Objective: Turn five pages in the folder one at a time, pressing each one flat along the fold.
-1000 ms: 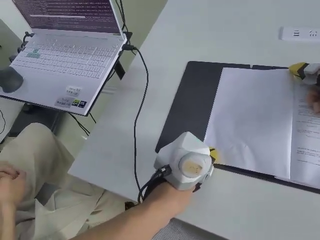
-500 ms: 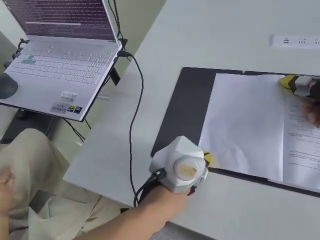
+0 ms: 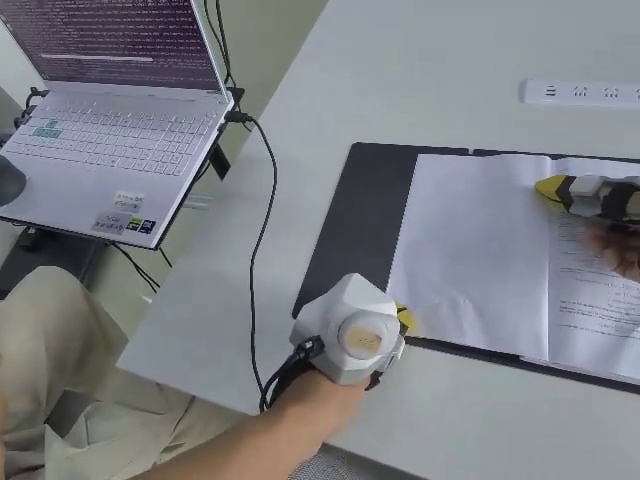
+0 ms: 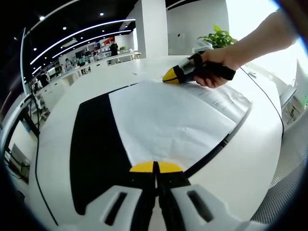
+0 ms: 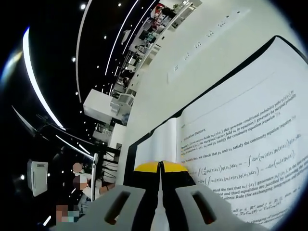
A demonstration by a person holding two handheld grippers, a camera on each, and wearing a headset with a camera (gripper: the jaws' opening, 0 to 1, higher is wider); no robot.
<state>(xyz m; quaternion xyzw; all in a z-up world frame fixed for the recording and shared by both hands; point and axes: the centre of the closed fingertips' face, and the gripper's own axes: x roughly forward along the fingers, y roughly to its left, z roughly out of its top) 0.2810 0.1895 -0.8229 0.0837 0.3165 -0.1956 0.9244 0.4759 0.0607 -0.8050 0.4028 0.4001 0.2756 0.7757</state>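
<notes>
The left tongs (image 4: 155, 167) are held together, their tips set at the near edge of the blank page (image 4: 168, 120). The right tongs (image 5: 160, 167) are likewise pressed together, laid at the fold beside the printed page (image 5: 240, 144). Beneath both, the black folder (image 3: 352, 215) is spread open on the white tabletop (image 3: 420, 80).
</notes>
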